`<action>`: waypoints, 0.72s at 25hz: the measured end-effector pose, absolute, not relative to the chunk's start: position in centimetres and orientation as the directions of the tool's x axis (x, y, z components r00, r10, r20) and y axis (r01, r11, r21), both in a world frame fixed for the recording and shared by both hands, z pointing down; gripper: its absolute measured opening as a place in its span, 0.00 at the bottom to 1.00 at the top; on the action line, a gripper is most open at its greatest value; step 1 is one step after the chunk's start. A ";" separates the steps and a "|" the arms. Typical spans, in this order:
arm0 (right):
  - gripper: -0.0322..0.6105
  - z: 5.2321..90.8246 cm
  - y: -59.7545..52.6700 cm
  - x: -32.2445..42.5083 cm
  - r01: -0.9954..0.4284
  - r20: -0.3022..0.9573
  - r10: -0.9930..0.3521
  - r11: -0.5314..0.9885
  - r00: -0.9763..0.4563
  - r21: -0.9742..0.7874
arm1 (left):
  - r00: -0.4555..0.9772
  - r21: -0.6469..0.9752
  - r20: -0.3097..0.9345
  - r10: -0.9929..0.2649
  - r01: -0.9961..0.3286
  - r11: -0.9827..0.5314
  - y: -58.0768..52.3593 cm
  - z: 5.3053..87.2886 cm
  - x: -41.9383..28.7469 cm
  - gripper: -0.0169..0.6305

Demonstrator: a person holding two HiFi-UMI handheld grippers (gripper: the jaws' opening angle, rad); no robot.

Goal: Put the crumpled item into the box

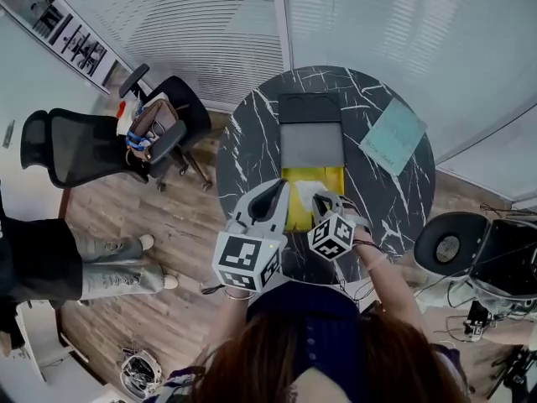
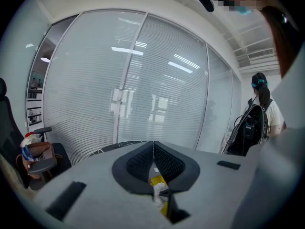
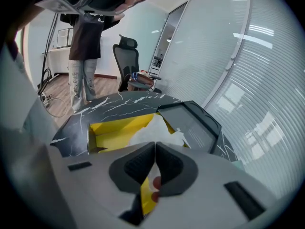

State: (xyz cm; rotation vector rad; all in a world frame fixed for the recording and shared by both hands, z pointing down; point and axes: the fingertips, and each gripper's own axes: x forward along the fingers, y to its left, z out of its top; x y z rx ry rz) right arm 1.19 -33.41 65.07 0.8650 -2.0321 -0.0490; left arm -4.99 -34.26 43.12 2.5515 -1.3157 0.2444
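An open box with a yellow inside (image 1: 312, 180) (image 3: 112, 130) lies on the round black marble table (image 1: 252, 133), its dark lid (image 1: 311, 137) (image 3: 193, 120) folded back at the far end. Crumpled white paper (image 3: 157, 130) sits over the box's far end, right at the tips of my right gripper (image 3: 155, 147) (image 1: 319, 198). Those jaws are pressed together, seemingly on the paper's near edge. My left gripper (image 1: 275, 195) (image 2: 153, 149) hovers beside the box's left side, tilted up toward the windows. It is shut, with nothing between its pads.
A teal sheet (image 1: 393, 135) lies on the table's right part. Black office chairs (image 1: 84, 145) with a bag stand to the left and a round stool (image 1: 447, 243) to the right. People stand nearby (image 1: 109, 263) (image 2: 257, 118). Glass walls with blinds (image 1: 377, 23) close the far side.
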 end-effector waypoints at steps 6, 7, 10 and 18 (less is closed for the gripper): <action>0.09 66.4 -33.6 0.9 -0.548 0.746 -0.569 0.768 -0.345 0.332 | 0.567 0.149 0.263 -0.781 -0.823 -0.547 -34.3 43.3 -5.3 0.07; 0.09 66.7 -33.6 0.8 -0.546 0.750 -0.566 0.770 -0.343 0.331 | 0.566 0.149 0.264 -0.781 -0.824 -0.546 -34.3 43.3 -5.4 0.07; 0.09 67.4 -33.9 0.8 -0.543 0.763 -0.554 0.775 -0.334 0.325 | 0.562 0.150 0.266 -0.783 -0.827 -0.543 -34.3 43.4 -5.5 0.07; 0.09 68.5 -34.4 0.8 -0.541 0.792 -0.523 0.785 -0.315 0.303 | 0.554 0.149 0.278 -0.785 -0.832 -0.535 -34.3 43.5 -5.7 0.07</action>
